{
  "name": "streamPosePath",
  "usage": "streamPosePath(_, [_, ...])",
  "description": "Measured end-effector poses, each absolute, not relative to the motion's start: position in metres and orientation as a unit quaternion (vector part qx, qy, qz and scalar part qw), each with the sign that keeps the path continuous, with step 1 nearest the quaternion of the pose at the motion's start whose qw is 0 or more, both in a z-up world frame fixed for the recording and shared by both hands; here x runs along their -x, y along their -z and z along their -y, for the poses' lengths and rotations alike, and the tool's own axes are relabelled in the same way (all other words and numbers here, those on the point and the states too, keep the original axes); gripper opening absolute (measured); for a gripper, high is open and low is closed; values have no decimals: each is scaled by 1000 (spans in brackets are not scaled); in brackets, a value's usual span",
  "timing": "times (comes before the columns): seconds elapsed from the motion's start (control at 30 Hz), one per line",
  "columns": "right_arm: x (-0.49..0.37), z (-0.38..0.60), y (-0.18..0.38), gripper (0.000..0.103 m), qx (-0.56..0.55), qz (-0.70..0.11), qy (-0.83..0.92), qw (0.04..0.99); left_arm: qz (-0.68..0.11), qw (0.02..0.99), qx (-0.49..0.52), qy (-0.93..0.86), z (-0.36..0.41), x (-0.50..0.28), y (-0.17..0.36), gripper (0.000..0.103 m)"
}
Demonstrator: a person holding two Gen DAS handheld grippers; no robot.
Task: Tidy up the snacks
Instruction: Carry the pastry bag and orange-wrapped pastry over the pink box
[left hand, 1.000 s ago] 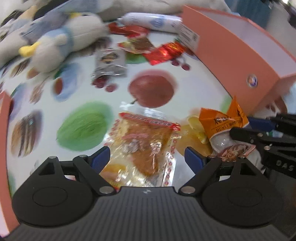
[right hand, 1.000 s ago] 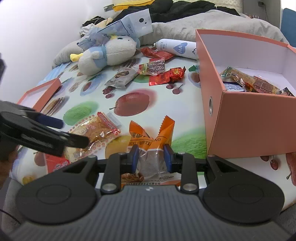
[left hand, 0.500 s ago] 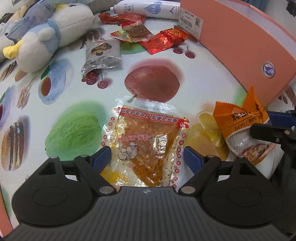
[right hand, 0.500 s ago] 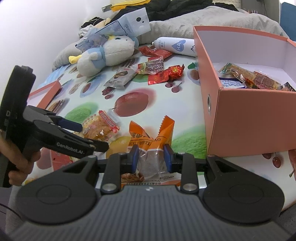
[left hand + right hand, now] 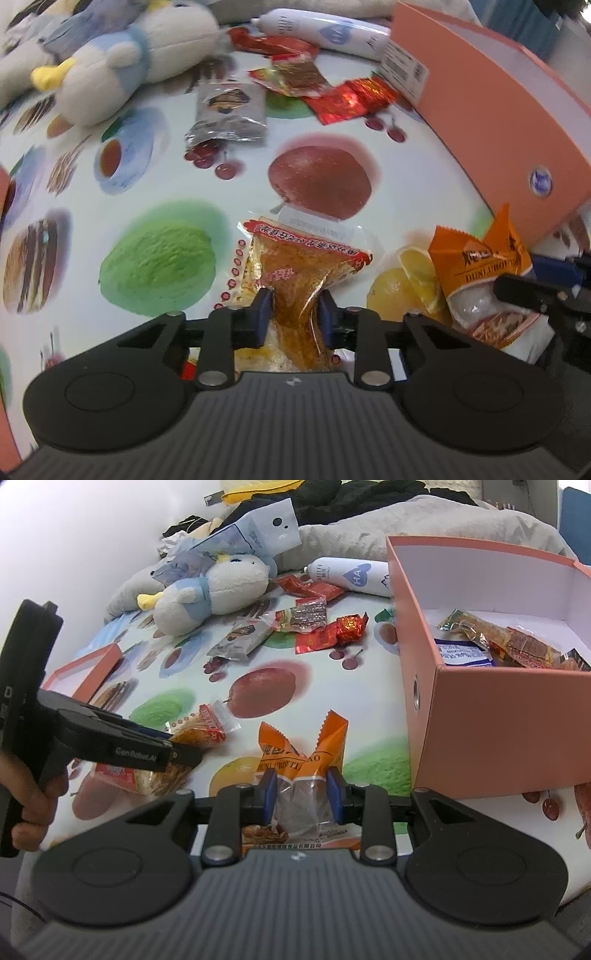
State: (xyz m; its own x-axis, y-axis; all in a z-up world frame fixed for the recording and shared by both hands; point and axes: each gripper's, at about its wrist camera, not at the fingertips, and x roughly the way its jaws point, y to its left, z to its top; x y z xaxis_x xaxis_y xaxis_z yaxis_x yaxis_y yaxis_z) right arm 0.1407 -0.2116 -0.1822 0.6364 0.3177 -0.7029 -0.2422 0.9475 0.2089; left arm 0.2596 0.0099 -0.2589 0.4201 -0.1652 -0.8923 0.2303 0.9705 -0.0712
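L claw (image 5: pixel 291 315) closing on clear pkt (image 5: pixel 295 273), R claw (image 5: pixel 301 794) pinching orange pkt (image 5: pixel 295 760)

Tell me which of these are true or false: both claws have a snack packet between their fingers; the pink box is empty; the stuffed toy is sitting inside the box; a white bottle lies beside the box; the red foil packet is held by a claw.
1. Both claws have a packet between their fingers. True: the left claw, its jaws closing, pinches the clear spicy-strip packet, and the right claw clamps the orange snack packet.
2. The pink box is empty. False: several snack packets lie inside.
3. The stuffed toy sits in the box. False: it lies on the fruit-print cloth.
4. A white bottle lies beside the box. True.
5. The red foil packet is held. False: it lies loose on the cloth.
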Motion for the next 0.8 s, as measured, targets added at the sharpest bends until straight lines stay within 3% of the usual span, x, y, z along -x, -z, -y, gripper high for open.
streamPosePath(0.8, [-147,204,141,32,-12,-370,-174,912,-467,874,131,30,-22,-221,187,27])
